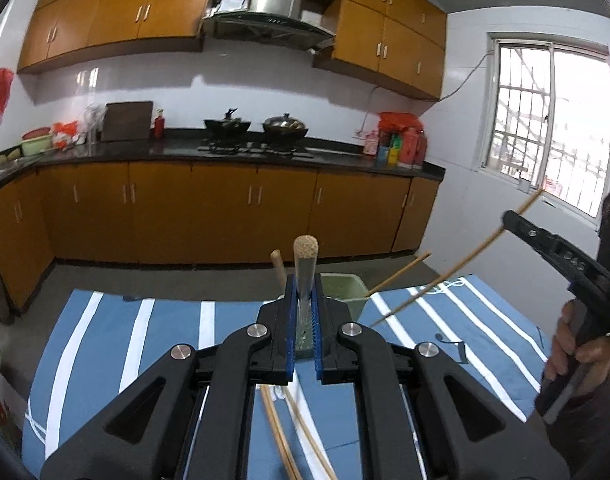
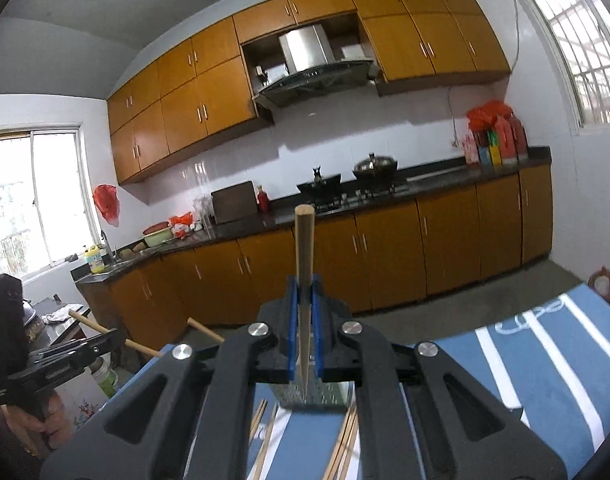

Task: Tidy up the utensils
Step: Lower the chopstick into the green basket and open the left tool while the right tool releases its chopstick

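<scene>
I'm holding my left hand-held gripper pointing slightly downward, jaws clamping tight. My right hand-held gripper is sitting nearly level, clamping too; my hand is wrapping its handle.

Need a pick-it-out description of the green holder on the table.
Start at the blue, white-striped tablecloth. At its far edge, just beyond the left gripper, sits the pale green holder. It is the only box-shaped container there; a chopstick leans out of it.
</scene>
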Demonstrator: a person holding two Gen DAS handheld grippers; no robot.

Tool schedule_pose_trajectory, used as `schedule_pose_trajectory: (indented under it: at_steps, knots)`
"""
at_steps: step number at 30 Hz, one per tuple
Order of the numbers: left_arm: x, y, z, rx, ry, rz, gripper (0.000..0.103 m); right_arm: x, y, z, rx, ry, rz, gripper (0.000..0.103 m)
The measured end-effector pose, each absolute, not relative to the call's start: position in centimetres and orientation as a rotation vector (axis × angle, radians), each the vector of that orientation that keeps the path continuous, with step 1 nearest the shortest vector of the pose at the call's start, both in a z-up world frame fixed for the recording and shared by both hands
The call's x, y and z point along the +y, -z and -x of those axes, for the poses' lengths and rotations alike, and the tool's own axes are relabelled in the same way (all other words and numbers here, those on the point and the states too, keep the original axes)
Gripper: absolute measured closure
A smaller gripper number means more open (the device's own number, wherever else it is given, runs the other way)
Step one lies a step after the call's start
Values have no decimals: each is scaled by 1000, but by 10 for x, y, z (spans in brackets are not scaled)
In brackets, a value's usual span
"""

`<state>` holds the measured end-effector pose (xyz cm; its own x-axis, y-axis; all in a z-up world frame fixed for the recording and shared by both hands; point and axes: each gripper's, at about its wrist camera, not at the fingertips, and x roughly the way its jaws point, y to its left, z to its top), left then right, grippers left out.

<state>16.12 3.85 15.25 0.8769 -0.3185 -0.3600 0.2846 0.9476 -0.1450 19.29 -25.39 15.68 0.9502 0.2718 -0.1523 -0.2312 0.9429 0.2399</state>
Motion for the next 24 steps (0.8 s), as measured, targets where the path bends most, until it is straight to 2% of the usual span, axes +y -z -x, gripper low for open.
schedule_pose_trajectory:
  at_steps: [11, 24]
  knots:
    - [22, -173, -207, 336, 273, 100, 96, -235, -167, -237, 129, -218, -200, 95]
    - [15, -138, -248, 459, 298, 131, 96, -217, -123, -294, 270, -198, -172, 95]
